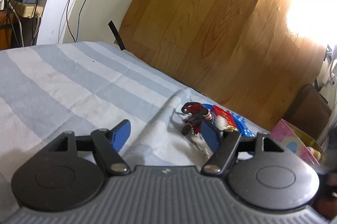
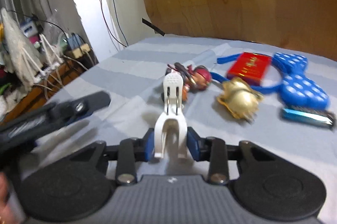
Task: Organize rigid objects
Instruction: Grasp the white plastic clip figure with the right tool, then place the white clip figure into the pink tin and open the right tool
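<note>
White plastic clip (image 2: 171, 114) is clamped in the right hand-held gripper (image 2: 171, 145) above the striped bed (image 2: 130, 59); left hand-held gripper (image 1: 166, 136) hangs apart, empty. Figurine (image 2: 190, 78), gold toy (image 2: 240, 100), red box (image 2: 249, 68) lie unsorted, looks barely started

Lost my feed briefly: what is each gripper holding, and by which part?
Right gripper clamps the white clip by its forked handle end. Left gripper is open, holding nothing.

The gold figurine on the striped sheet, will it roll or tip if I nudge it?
The gold figurine looks lumpy and rounded, lying on its side, so it may rock but probably won't roll far. The soft striped sheet should damp sliding. Its glossy surface could be slippery between gripper pads.
</note>
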